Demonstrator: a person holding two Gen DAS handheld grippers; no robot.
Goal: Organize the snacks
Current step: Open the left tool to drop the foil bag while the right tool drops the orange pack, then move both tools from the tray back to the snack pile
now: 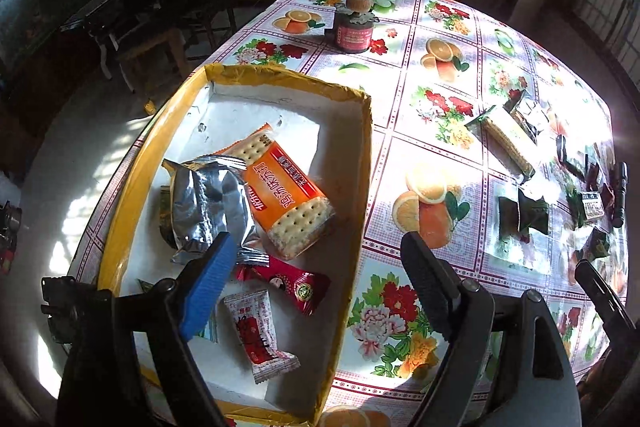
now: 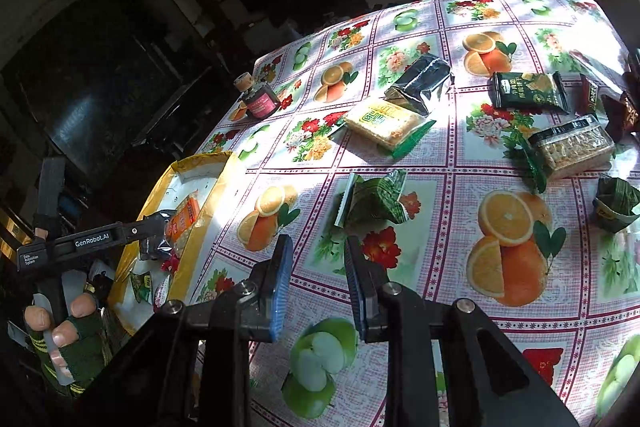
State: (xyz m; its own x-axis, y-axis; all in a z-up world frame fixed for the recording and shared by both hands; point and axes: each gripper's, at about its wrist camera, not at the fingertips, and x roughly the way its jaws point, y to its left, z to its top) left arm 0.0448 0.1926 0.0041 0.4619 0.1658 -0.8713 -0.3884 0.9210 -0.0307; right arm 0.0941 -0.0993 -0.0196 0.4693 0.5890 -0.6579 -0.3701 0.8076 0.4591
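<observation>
Partly done: several snacks lie in the yellow-rimmed box [image 1: 362,163] at the table's [image 2: 440,163] left edge, others remain scattered right; left gripper [image 1: 316,267] fingers wide, empty; right gripper [image 2: 316,267] fingers narrowly apart, empty.

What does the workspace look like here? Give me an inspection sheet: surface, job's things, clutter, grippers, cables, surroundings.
Surface: table under a fruit-and-flower tablecloth, sunlit.
Job's things: yellow-rimmed box at the table's edge, holding an orange cracker pack, a silver pouch, a red candy and a white-red sachet. Outside it on the cloth: pale wafer pack, green wrapped snack, dark green packet, clear tub.
Clutter: small red jar with a cork stopper; black flashlight.
Grippers: left gripper open, empty, above the box; right gripper with a narrow gap, empty, over the cloth.
Cables: nothing seen.
Surroundings: dim room, dark furniture.
</observation>
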